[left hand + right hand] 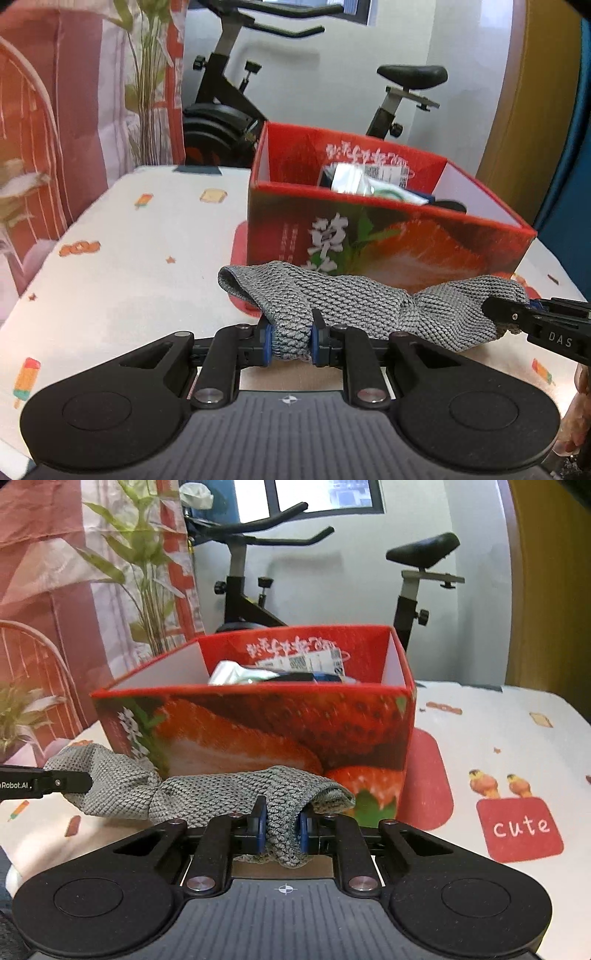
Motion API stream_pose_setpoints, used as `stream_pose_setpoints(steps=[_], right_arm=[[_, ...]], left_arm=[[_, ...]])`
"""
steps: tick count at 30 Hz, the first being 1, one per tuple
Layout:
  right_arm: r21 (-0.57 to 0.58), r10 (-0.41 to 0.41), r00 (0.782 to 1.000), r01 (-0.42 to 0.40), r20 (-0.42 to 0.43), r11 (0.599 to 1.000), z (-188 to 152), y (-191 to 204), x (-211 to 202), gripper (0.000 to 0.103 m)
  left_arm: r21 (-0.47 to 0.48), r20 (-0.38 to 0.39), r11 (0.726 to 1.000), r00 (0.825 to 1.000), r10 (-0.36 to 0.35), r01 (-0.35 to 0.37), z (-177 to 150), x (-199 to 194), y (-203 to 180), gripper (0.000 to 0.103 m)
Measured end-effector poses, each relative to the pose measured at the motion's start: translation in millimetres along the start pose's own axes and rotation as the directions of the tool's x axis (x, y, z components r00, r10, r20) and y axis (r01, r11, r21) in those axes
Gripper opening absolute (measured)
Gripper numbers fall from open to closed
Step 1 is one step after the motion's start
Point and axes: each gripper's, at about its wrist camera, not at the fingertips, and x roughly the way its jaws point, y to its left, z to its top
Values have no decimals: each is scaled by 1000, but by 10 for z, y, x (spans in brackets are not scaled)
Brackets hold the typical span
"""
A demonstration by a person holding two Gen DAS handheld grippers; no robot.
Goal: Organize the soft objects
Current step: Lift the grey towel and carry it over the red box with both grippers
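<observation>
Both grippers are pinching the same grey knitted cloth point(343, 299), and it is hanging stretched between them just in front of the red strawberry box point(388, 236). The left gripper point(291, 341) is clamping one end, its blue-padded fingers point(268, 341) drawn narrow around a bunched fold. The right gripper point(281, 827) is doing likewise at the other end, with the weave spilling down between its pads. In the middle the cloth is twisting into a tight waist.

The box is standing open on the table, showing white inner walls and holding some packets point(295, 668) with printed labels, too blurred to read.

The surface is wearing a cream tablecloth point(129, 258) sprinkled with little pictures: ice lollies, stars, toast, and on the right wrist view a red patch reading "cute" point(519, 829) beneath two small birds.

Behind the table a black exercise bike point(236, 110) is standing against a pale wall, saddle point(412, 75) off to the right. A pink and red patterned curtain point(55, 572) is hanging on the left with green leafy stems point(144, 572) before it, and a window is showing above the handlebars.
</observation>
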Motion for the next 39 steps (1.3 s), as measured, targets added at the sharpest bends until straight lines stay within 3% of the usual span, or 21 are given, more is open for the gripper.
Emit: stream_pose_setpoints(steps=[24, 39], right_arm=[[-98, 27, 980, -8, 196, 995, 811, 279, -626, 15], [-149, 38, 972, -3, 234, 989, 1348, 178, -539, 15]], left_arm=[[32, 233, 999, 972, -1, -6, 559, -595, -78, 20], [49, 256, 999, 967, -19, 6, 984, -385, -138, 20]])
